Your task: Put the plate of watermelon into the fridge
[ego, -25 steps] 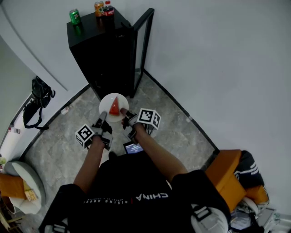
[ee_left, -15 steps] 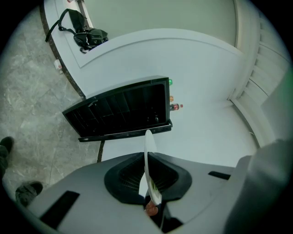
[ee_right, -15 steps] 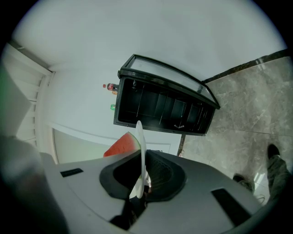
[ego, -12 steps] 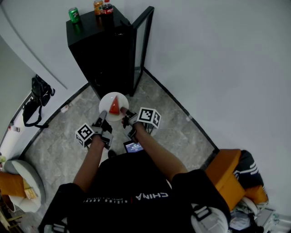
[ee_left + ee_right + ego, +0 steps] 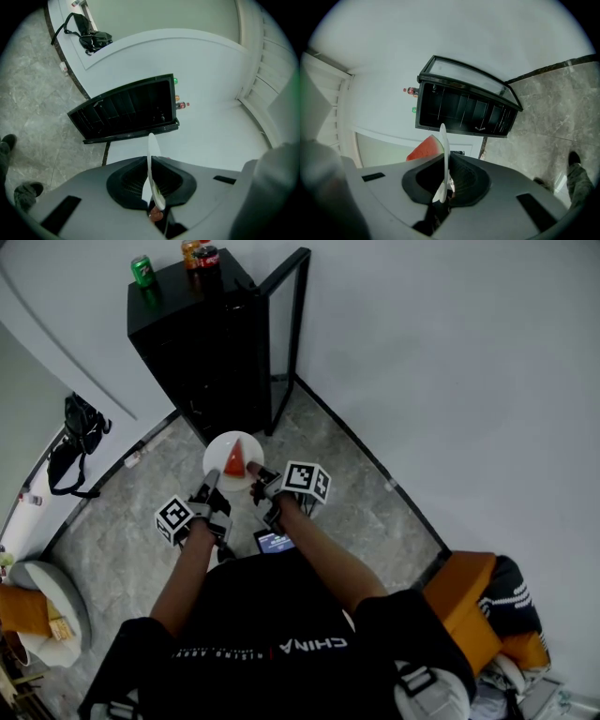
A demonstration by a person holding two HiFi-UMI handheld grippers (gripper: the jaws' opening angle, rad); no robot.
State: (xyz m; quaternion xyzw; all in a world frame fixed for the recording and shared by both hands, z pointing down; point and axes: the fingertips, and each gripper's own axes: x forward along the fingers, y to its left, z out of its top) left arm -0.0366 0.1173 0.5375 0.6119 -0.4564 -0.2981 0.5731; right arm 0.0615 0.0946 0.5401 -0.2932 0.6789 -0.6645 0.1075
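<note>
Left tool (image 5: 153,190): clamped on the rim of the plate (image 5: 151,159), which runs edge-on between the jaws. In the head view it bites at the plate's 7 o'clock.
Right tool (image 5: 442,187): closed on the same plate's rim, at its 5 o'clock in the head view.
Plate: white and roughly level, held in the air by both tools over the floor. No worktop under it.
Watermelon (image 5: 235,459): one red wedge standing loose near the plate's middle.
Fridge (image 5: 202,343): black, near, at 12 o'clock from the plate. The door (image 5: 286,329) is swung open at about 1 o'clock.
Step (my read): approach, plate not yet inside.
Do it well:
- Move both tools as one, same height and same spacing; any twist between them could lever the rim out.
- Hold the plate level so the wedge doesn't tip or slide.
- Go straight in at 12 o'clock, clear of the door edge.
- Pick a shelf gap taller than the wedge.
- Land the plate fully before either tool lets go.
Hard to see:
- The fridge interior is dark. Racks show in both gripper views, but I can't judge which shelf is free or how much headroom it has.
- Bite depth on the rim is unclear; the plate's underside is hidden.
- Reddish blob (image 5: 155,215) low between the left jaws; can't tell what it is.
- Cans (image 5: 142,270) on the fridge top are too small to read.
</note>
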